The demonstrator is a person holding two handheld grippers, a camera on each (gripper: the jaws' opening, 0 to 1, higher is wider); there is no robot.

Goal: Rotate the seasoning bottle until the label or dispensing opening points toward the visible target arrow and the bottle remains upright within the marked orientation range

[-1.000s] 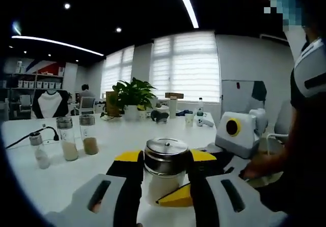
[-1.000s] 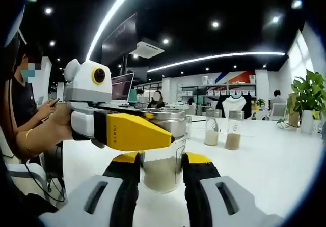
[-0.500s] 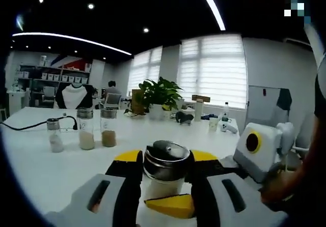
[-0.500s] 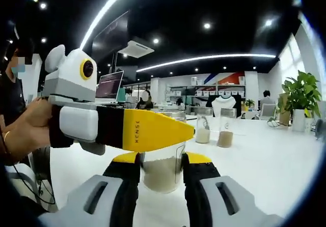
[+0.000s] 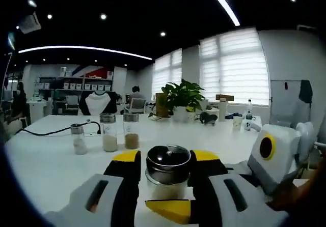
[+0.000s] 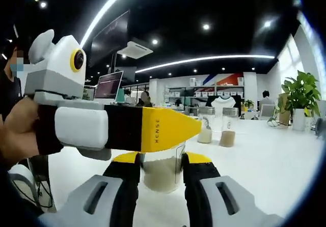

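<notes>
While both grippers close on it from different sides, the seasoning bottle [image 5: 168, 178] stands upright on the white table [image 5: 46, 161], its glass body part filled with pale granules and its domed metal cap on top. Seen from the left gripper view, the left gripper [image 5: 165, 173] has its black, yellow-tipped jaws pressed against either side of the bottle just under the cap, clamped on it. A yellow jaw tip of the right gripper [image 5: 170, 210] crosses low in front of the bottle in that view, with its white body off to the right.

From the right gripper view, the right gripper [image 6: 159, 170] likewise holds the bottle [image 6: 162, 171] between its two jaws, touching the glass on both sides. The left gripper [image 6: 153, 129] reaches in from the left there, its yellow tip lying across the upper part of the bottle and hiding the cap, a hand [image 6: 18, 130] wrapped around its white body.

Farther back on the table stand three more seasoning jars [image 5: 104, 134] in a row, near a black cable [image 5: 51, 131]. A potted plant [image 5: 182, 98] sits well behind them by the blinds-covered windows [image 5: 234, 66].
</notes>
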